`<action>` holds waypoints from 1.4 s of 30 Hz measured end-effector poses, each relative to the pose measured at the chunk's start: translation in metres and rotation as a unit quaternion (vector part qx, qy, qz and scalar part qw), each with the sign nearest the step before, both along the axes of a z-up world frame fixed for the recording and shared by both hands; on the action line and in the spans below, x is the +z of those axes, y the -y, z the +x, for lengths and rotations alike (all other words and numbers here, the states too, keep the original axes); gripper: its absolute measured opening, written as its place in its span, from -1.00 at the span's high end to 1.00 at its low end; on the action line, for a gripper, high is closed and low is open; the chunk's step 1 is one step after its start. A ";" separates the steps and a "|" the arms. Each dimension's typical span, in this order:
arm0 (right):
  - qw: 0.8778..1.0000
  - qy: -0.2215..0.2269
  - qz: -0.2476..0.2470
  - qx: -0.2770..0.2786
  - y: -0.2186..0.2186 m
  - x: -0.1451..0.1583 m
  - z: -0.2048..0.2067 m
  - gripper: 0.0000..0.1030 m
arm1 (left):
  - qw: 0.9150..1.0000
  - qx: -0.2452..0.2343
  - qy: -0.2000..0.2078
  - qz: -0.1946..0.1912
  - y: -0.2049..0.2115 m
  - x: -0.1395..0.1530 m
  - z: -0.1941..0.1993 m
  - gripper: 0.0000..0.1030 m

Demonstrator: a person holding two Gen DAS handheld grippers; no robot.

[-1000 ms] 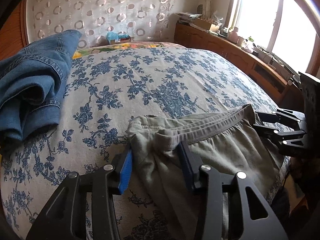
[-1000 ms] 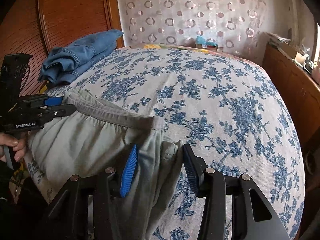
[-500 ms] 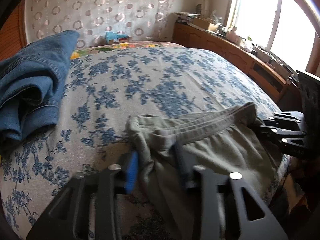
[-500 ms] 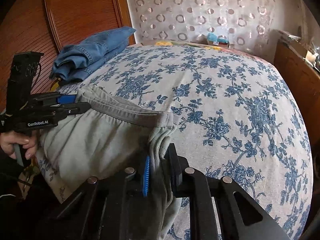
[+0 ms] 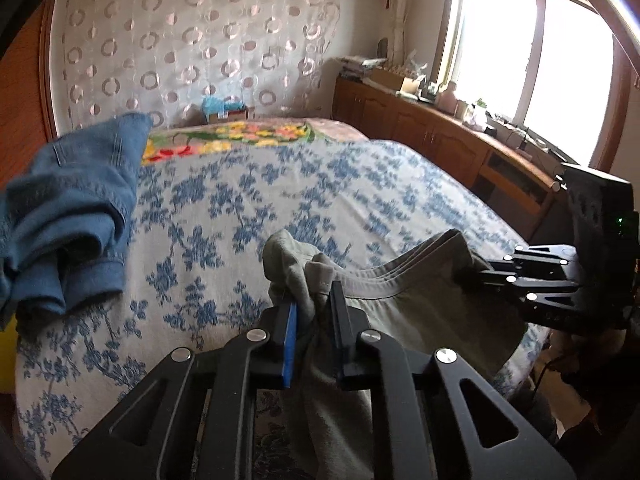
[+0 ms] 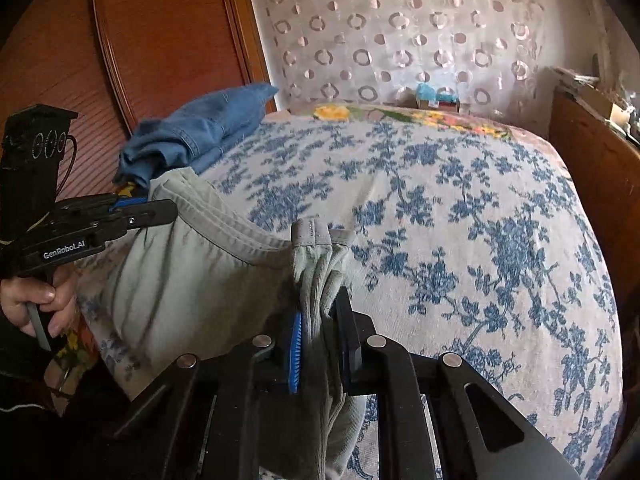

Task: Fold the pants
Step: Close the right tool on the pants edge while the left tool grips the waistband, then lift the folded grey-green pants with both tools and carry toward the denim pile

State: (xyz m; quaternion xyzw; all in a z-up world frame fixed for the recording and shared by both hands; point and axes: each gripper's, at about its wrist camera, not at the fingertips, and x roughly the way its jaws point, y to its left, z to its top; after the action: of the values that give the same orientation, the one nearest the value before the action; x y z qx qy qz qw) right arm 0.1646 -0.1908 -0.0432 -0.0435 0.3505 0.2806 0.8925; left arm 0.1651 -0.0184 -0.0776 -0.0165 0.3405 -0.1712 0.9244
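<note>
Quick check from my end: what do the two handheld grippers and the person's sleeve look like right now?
Both grippers are black scissor-linkage frames with silver rivets and a blue ribbed pad. The left gripper reads "GenRobot.AI" in white; the right gripper shows a green light. The sleeve is dark.

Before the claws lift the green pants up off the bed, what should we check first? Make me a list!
1. Left claw pinching the green pants at one waistband corner: ok, its jaws have just been closing on the cloth.
2. Right claw pinching the other corner: ok, cloth bunched between the pads.
3. Waistband stretched between both claws: ok, slightly sagging.
4. Bed ahead free for laying the pants: ok, bare floral cover.
5. Blue jeans out of the way: ok, piled to the side, apart from the pants.
6. Pant legs hanging untangled: cannot tell, they drop out of view.
</note>
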 end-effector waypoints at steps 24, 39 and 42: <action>0.994 0.105 0.015 0.028 -0.001 0.070 -0.003 0.73 | 0.995 0.021 0.097 0.004 -0.006 0.079 -0.001 0.71; 0.990 0.117 0.028 0.078 -0.041 0.065 0.062 0.73 | 0.991 0.083 0.106 0.020 -0.055 0.086 0.005 0.71; 0.988 0.124 0.022 0.089 -0.054 0.068 0.078 0.73 | 0.989 0.095 0.111 0.024 -0.067 0.091 0.010 0.71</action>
State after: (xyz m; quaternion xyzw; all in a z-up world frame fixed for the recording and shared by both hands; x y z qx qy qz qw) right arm 0.2429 -0.1370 0.0246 -0.0890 0.2253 0.3590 0.9014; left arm 0.1756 0.0483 0.0132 -0.0075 0.2370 -0.0757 0.9685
